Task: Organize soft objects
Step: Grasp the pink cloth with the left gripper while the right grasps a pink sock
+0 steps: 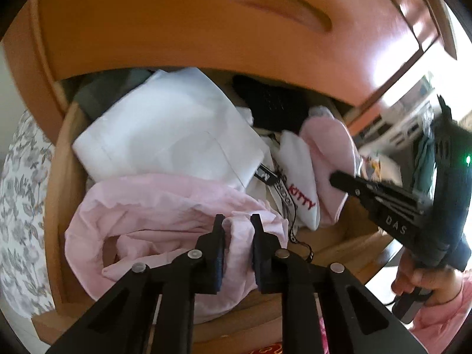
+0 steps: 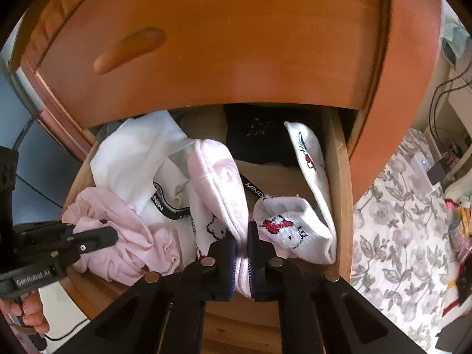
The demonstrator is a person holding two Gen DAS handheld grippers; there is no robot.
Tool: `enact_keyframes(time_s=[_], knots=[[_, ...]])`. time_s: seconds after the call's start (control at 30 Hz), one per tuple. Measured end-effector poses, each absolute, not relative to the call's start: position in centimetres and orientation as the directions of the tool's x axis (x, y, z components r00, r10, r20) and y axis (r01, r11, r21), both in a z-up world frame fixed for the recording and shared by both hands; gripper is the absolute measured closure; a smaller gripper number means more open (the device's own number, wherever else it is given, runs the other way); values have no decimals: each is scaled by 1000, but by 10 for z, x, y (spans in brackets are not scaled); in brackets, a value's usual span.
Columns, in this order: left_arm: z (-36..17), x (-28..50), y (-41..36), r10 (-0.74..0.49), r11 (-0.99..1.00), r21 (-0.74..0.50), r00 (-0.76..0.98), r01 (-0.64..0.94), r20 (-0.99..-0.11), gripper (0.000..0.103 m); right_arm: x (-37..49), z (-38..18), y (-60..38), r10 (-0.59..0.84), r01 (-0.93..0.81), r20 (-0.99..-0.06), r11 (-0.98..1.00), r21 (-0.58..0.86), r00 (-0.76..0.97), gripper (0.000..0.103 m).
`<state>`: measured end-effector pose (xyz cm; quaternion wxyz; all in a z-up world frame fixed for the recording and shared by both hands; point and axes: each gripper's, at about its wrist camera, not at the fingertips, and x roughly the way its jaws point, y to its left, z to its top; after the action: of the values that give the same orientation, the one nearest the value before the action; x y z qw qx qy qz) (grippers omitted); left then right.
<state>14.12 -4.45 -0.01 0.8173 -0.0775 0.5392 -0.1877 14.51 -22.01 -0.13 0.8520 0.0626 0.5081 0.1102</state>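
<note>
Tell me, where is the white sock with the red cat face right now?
In the right wrist view, the white cat-face sock lies in the open drawer against its right wall, just right of the pink sock pinched by the right gripper.

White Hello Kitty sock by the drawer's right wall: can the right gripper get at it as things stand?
Probably not yet. The right gripper is shut on the pink sock. The white Hello Kitty sock lies uncovered just to its right, so the path looks free once it lets go.

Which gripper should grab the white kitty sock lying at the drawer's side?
Probably the right gripper, once it drops its pink sock. The white kitty sock lies right beside it; the left gripper is across the drawer, clamping pink cloth.
</note>
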Motion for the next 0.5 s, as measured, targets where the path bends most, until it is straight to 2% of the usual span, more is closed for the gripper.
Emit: enact_keyframes(time_s=[0.13,0.5], knots=[[-1,135,-31,-408,913,-367,377,177,-832,92,136,2,-228,271,-97,-835,962,256,480,97],[7,119,-14,-451,884,-456,452,105,-769,93,105,17,-251,375,-23,-727,896,444,575,97]])
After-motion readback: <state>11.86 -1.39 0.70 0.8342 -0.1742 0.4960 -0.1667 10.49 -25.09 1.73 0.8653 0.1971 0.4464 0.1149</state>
